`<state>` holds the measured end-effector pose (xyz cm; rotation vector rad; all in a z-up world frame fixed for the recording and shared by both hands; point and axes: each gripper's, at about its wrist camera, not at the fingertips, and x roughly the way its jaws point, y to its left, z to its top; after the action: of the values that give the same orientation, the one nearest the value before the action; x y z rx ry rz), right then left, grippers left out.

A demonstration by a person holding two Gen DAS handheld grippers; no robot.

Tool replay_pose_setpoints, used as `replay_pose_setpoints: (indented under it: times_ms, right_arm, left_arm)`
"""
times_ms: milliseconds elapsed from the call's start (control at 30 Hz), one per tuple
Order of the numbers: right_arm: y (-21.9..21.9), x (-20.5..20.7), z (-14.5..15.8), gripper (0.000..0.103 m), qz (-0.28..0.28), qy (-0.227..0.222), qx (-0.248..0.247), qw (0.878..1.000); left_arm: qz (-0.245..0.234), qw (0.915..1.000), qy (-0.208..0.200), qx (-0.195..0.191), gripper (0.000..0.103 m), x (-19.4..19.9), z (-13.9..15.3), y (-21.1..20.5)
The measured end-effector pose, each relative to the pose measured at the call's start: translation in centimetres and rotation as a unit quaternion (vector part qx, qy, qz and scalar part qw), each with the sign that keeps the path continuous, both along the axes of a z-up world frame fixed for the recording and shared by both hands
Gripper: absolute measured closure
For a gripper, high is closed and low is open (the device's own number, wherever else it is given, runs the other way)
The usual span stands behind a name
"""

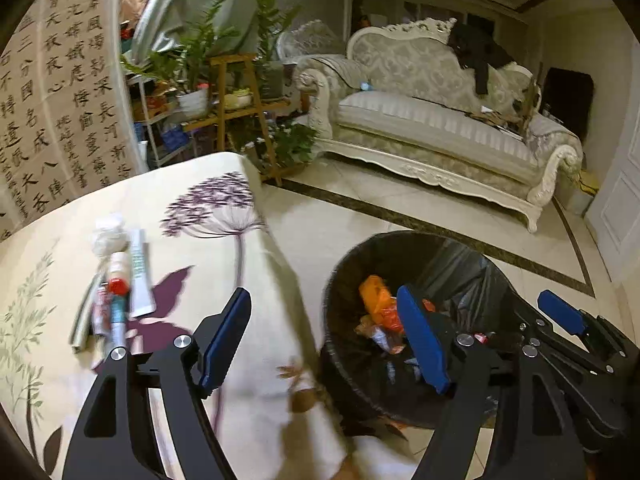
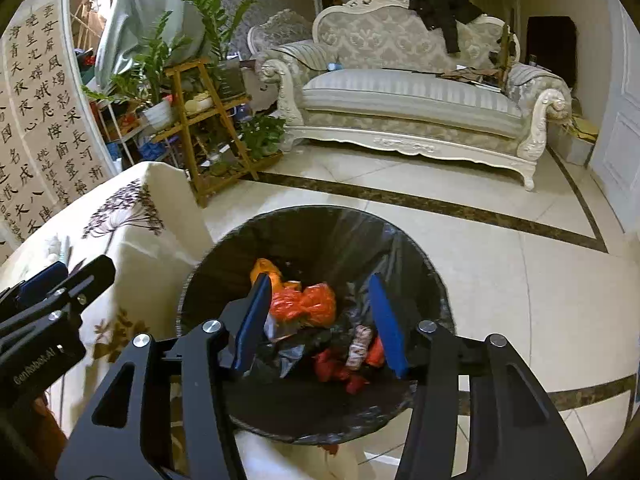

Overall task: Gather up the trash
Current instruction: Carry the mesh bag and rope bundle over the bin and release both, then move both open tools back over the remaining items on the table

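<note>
Right wrist view: right gripper [image 2: 320, 320] hangs over the trash bin [image 2: 436, 300], jaws parted about halfway, nothing between the blue pads. Bin is lined with a black bag. Inside: an orange plastic bag [image 2: 308, 300], red wrappers [image 2: 340, 368], a pale striped wrapper [image 2: 360, 346], dark crumpled film. Bin stands on the tiled floor [image 2: 500, 280], just beside the hanging edge of the tablecloth [image 2: 132, 248].

Left wrist view: left gripper [image 1: 324, 336] has its jaws wide apart and holds nothing; one finger sits over the cloth, the other over the bin's mouth. Right gripper's blue pad shows at the right edge.

Trash left on the table, to the left of the left gripper: a white tube [image 1: 140, 276], a small bottle with a red cap [image 1: 118, 276], a crumpled white tissue [image 1: 107, 234], a few thin tubes or sachets [image 1: 108, 316] too blurred to identify. All lie close together, touching or overlapping.

Farther back: wooden plant stand [image 1: 240, 112] with potted plants, ornate pale sofa [image 1: 432, 128] with a dark garment [image 1: 476, 56] over its back, calligraphy panel [image 1: 60, 100] at left.
</note>
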<state>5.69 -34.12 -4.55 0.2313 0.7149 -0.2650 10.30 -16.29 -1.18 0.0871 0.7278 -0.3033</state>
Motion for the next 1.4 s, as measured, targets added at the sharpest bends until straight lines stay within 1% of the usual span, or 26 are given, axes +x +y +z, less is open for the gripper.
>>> replay_pose_setpoints:
  times_ms: [133, 433, 533, 733, 867, 1033, 1233, 1400]
  right_arm:
    - [1.3, 0.1, 0.3, 0.053, 0.018, -0.002, 0.000, 1.000]
    - [5.3, 0.5, 1.1, 0.053, 0.062, -0.005, 0.003, 0.998]
    - [6.8, 0.8, 1.3, 0.053, 0.077, -0.005, 0.001, 0.997]
    - [9.6, 1.3, 1.6, 0.053, 0.106, -0.004, -0.001, 0.994]
    - [11.1, 1.9, 1.5, 0.053, 0.121, 0.000, -0.002, 0.993]
    - [12.7, 2.5, 1.3, 0.053, 0.137, 0.007, -0.005, 0.991]
    - [13.9, 3.2, 1.0, 0.052, 0.149, 0.013, -0.008, 0.989]
    - [14.5, 3.6, 0.8, 0.052, 0.154, 0.017, -0.008, 0.988]
  left_arm:
    - [0.019, 0.9998, -0.004, 0.002, 0.030, -0.4, 0.3, 2.1]
    - [0.073, 0.9973, -0.009, 0.003, 0.030, -1.0, 0.8, 8.3]
    - [0.097, 0.9953, -0.006, 0.006, 0.030, -1.0, 0.6, 10.7]
    - [0.151, 0.9883, 0.011, 0.017, 0.030, -0.6, -0.6, 15.5]
    - [0.171, 0.9848, 0.022, 0.020, 0.030, -0.1, -1.3, 17.5]
    - [0.172, 0.9843, 0.032, 0.024, 0.030, 0.5, -2.1, 18.5]
    - [0.161, 0.9855, 0.044, 0.028, 0.030, 2.6, -2.7, 18.4]
    - [0.157, 0.9858, 0.051, 0.028, 0.033, 4.0, -2.9, 18.5]
